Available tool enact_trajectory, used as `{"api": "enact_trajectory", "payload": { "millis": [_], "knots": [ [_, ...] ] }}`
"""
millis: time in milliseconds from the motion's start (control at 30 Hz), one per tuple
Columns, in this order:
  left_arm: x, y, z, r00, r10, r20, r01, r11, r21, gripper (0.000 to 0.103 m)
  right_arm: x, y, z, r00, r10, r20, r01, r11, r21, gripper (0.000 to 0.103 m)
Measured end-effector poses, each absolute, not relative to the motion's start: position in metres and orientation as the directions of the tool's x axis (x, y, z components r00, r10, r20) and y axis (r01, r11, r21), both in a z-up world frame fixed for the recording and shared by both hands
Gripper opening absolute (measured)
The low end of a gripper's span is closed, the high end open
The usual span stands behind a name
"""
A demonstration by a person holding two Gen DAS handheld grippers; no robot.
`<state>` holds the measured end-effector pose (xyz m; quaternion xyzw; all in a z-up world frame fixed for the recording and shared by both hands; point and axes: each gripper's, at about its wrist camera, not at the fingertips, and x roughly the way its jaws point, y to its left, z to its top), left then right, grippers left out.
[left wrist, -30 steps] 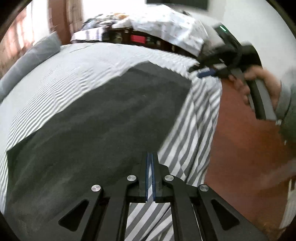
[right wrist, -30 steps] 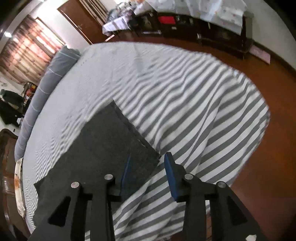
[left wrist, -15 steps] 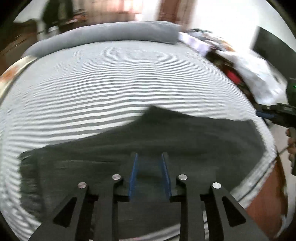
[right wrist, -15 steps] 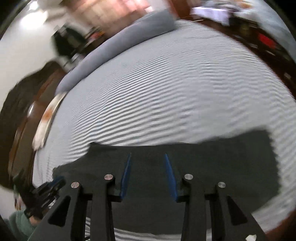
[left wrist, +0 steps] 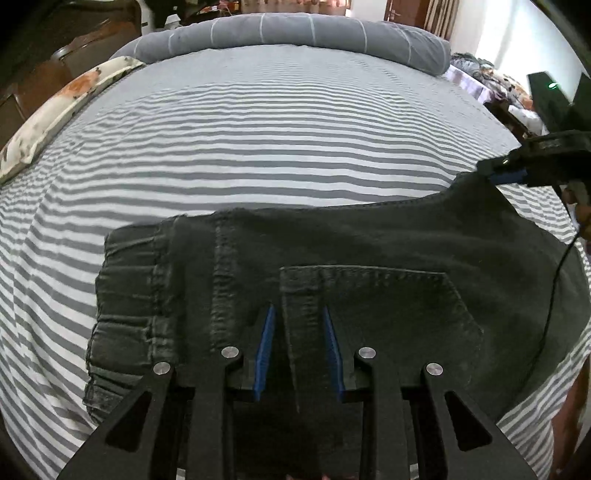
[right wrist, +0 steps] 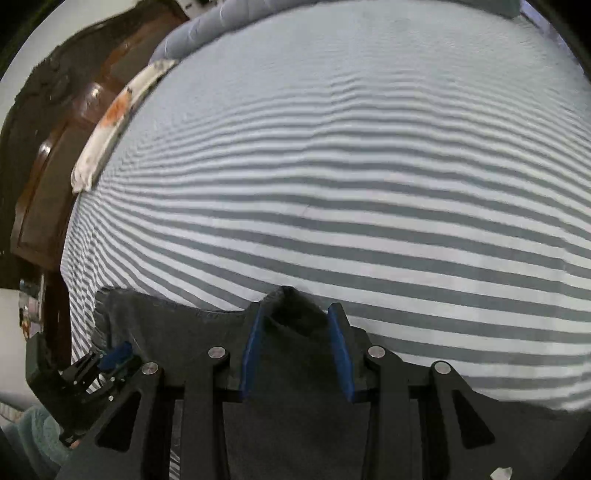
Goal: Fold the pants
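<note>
Dark charcoal pants [left wrist: 369, 251] lie folded on the striped bed, with the elastic waistband [left wrist: 125, 295] at the left and a back pocket [left wrist: 388, 306] in the middle. My left gripper [left wrist: 298, 314] is open, its blue pads on either side of a fold at the pocket's edge. My right gripper [right wrist: 295, 314] is open around a raised corner of the pants [right wrist: 291, 306]. In the left wrist view the right gripper [left wrist: 506, 173] sits at that lifted far corner. In the right wrist view the left gripper [right wrist: 114, 356] sits at the lower left.
A grey and white striped sheet [left wrist: 258, 140] covers the bed. A long grey bolster [left wrist: 295, 33] lies at the head. A floral pillow [left wrist: 59, 103] lies at the left edge, next to the dark wooden bed frame [right wrist: 51, 155]. Cluttered furniture [left wrist: 491, 81] stands at the right.
Both views have swung to face across the bed. The left gripper went from shut to open over the pocket. The right gripper now holds its jaws around a raised pants corner.
</note>
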<state>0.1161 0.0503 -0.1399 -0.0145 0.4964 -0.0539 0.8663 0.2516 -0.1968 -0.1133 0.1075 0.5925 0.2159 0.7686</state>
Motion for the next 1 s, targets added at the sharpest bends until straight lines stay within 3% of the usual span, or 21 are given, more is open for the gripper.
{"api": "enact_trajectory", "payload": {
  "millis": [133,167,200,633,767,1000],
  "knots": [
    [0.110,0.057,-0.142,0.508,-0.117,-0.854,0.085,0.993,-0.085,0.029,0.253,-0.175,-0.123,0.152,0.493,-0.856,-0.239,0.859,0.452,0.029],
    [0.108,0.057,-0.143,0.512,-0.114,-0.851,0.093,0.993,-0.077,0.029,0.251,-0.171,-0.122,0.176,0.479,-0.860,-0.248,0.867,0.432,0.012],
    [0.108,0.057,-0.143,0.515,-0.110,-0.850,0.096,0.993,-0.070,0.029,0.252,-0.171,-0.120,0.188,0.476,-0.859,-0.246,0.869,0.428,0.008],
    [0.095,0.062,-0.142,0.519,-0.062,-0.853,0.108,0.994,-0.006,0.029,0.263,-0.170,-0.132,0.297,0.426,-0.854,-0.175,0.904,0.390,0.006],
    [0.096,0.057,-0.133,0.517,-0.056,-0.854,0.097,0.995,-0.007,0.030,0.246,-0.178,-0.109,0.376,0.394,-0.838,-0.132,0.918,0.373,0.042],
    [0.077,0.014,-0.098,0.596,-0.116,-0.795,0.211,0.977,0.015,0.041,0.163,-0.224,-0.084,0.495,0.440,-0.749,-0.073,0.880,0.469,0.045]
  ]
}}
